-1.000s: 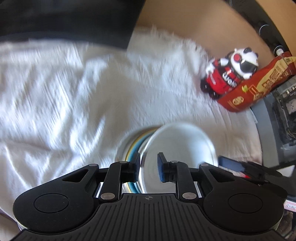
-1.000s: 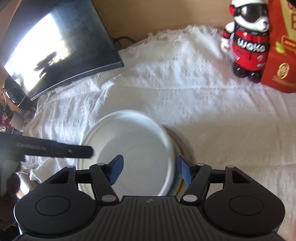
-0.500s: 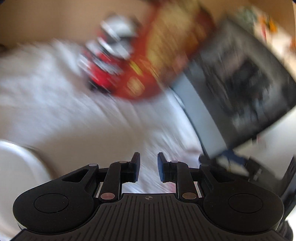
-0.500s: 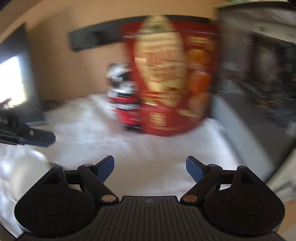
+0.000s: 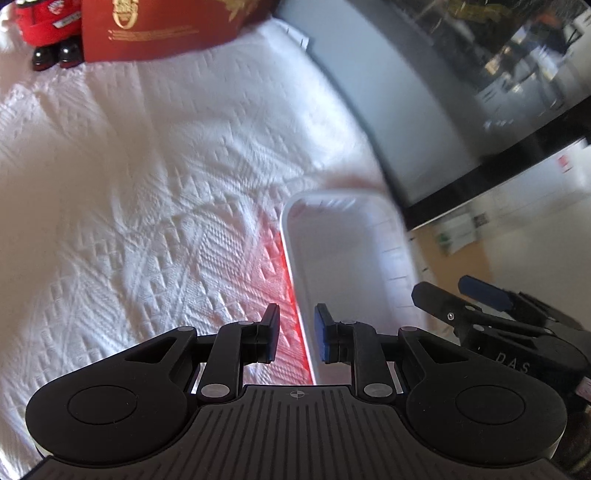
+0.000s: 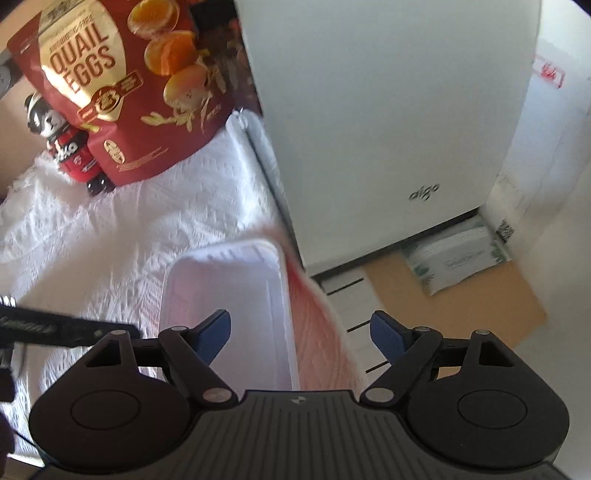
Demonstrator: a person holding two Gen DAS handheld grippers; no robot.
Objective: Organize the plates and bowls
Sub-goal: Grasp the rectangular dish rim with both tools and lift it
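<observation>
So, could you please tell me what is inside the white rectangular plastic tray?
The white rectangular plastic tray looks empty; its near end is hidden behind the right hand-held gripper.

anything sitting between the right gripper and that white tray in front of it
Nothing visible. The right gripper hangs open just above the near end of the white tray, which looks empty; the left gripper is off to one side, not across the path.

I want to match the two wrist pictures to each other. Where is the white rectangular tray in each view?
Left wrist: the white rectangular tray is right of centre, reaching down to the left gripper.
Right wrist: it is left of centre, partly behind the left finger of the right gripper.
Shared landmark: the red quail eggs bag, standing on the white cloth.
</observation>
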